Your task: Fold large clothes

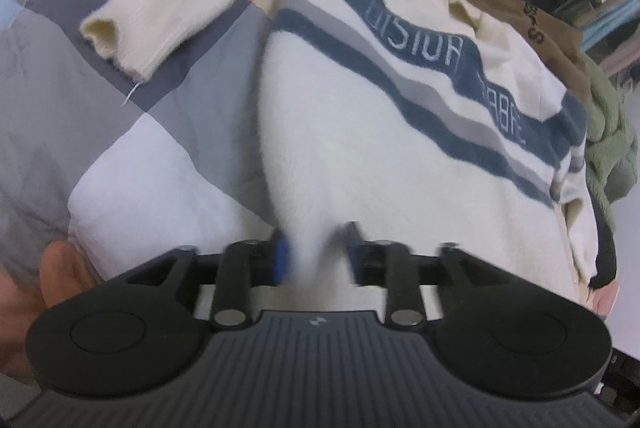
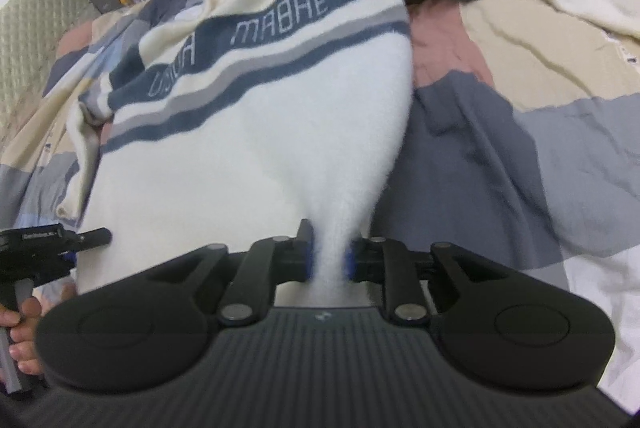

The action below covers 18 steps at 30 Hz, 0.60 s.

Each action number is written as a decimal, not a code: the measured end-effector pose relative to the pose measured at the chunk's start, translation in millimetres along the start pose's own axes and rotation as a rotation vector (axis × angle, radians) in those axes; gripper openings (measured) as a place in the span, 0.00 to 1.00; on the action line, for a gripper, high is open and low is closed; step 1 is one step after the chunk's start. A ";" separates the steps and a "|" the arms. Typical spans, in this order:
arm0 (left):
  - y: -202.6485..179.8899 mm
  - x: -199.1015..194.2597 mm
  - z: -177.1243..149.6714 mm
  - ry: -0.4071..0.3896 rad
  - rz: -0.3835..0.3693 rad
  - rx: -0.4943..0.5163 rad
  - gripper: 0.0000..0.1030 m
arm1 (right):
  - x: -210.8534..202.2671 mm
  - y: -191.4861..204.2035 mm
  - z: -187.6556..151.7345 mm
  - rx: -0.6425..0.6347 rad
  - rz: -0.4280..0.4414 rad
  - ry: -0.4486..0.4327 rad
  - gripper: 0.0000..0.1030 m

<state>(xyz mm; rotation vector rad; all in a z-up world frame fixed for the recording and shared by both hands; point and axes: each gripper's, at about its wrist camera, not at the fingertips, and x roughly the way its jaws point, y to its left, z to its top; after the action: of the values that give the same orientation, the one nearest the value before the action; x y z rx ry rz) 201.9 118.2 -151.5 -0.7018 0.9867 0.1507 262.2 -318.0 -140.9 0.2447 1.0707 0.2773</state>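
The cream sweater (image 1: 360, 132) with its navy and grey stripes lay spread ahead of both my tongs on the patchwork quilt (image 1: 80, 116), its hem bunched up into them. My left gripper (image 1: 316, 252) was clamped on one pinch of the hem, my right gripper (image 2: 329, 256) on another. One sleeve (image 1: 168, 0) trailed off beyond my left tongs; a brown garment (image 1: 520, 12) sat further right.

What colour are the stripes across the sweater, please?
Dark blue and grey stripes on the cream sweater, clearest in the right wrist view.
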 end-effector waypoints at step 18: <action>-40.0 -23.7 79.4 -0.315 -0.027 0.105 0.66 | 3.1 32.8 54.8 0.013 0.036 -0.281 0.58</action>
<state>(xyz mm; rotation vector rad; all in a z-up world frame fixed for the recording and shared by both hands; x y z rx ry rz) 262.0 139.9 -85.4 -0.5742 0.6783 0.1783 308.7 -289.6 -107.6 0.3055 0.7913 0.2595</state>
